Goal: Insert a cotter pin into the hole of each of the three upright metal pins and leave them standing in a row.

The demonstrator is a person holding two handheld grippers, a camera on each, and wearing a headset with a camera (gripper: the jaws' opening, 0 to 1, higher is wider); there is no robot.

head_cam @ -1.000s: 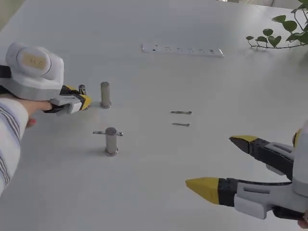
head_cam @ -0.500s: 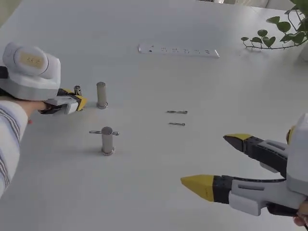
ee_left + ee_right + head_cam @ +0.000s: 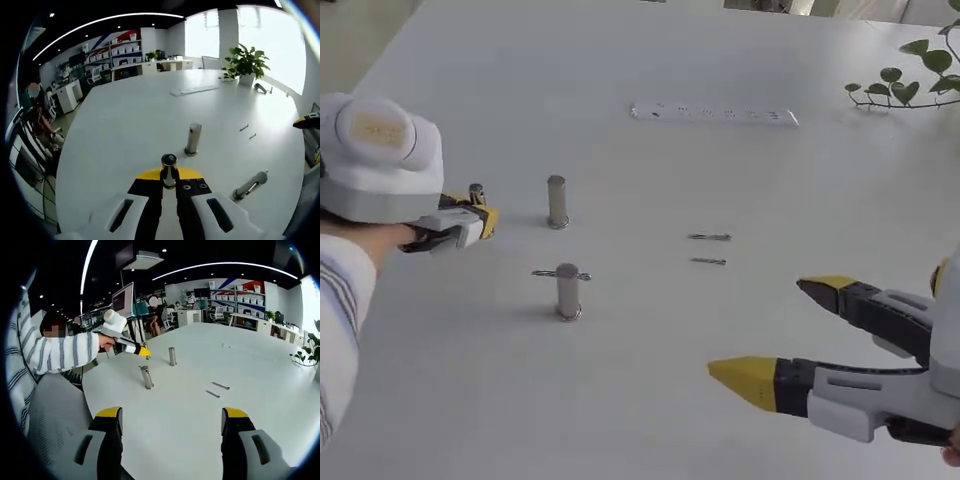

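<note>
Left tongs [image 3: 169, 179] closed, apparently pinching metal pin [image 3: 169, 162]; right tongs [image 3: 172, 414] spread wide, hovering.

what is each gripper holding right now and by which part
The left gripper is shut on a metal pin, clamped around its shaft with the top end poking above the jaws. The right gripper is open, holding nothing.
</note>
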